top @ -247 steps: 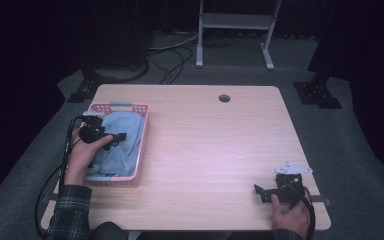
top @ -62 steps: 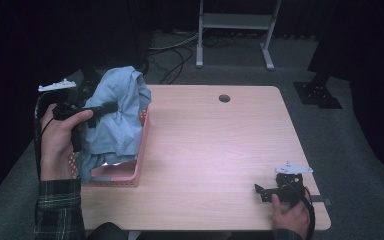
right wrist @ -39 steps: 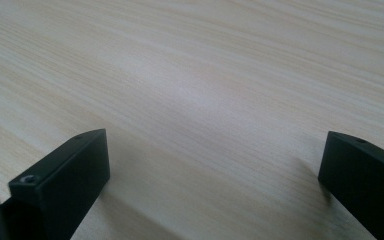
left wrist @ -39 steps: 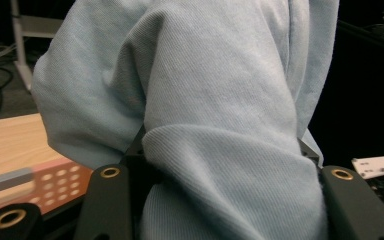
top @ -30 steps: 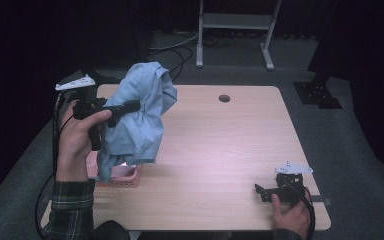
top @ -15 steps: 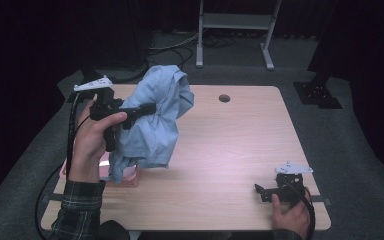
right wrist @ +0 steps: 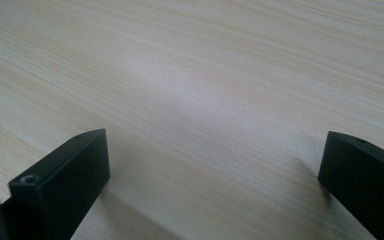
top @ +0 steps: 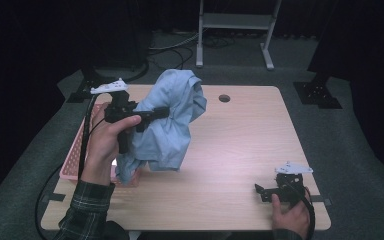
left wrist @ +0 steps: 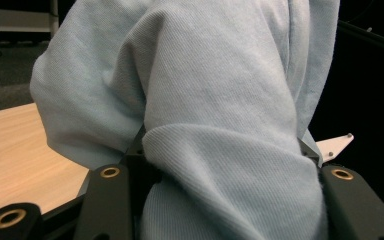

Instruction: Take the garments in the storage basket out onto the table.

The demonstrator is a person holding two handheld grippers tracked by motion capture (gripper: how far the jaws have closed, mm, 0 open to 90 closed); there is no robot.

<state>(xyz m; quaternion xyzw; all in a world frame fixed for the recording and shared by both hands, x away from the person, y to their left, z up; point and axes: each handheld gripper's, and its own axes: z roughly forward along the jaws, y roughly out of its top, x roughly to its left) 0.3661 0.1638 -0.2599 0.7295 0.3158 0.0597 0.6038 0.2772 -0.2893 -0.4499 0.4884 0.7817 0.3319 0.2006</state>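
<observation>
At the far left of the high view sits the pink basket, on the table's left edge, near the front corner; my left hand and forearm cover much of it, so only its outer rim and a near corner show. Above it I hold my left claw level, jaws pointing right, clamped on a bunch of the blue cloth; its cable loops down past my plaid sleeve. The cloth is lifted clear of the table for most of its length and hangs from the jaws in loose folds; its lowest corner drops to the basket's near right corner, and I think it touches there, though the folds hide the spot. In the left claw view the cloth bulges thickly between the two black jaws and spills over them, with a strip of table behind it on the left.

To the right the tabletop lies bare wood, with a round cable hole near the back edge; behind the table stands a white frame on the grey floor.

At the front right corner my right hand rests my right claw on the table, jaws pointing left; in the right claw view its jaws stand wide apart over plain wood, gripping nothing.
</observation>
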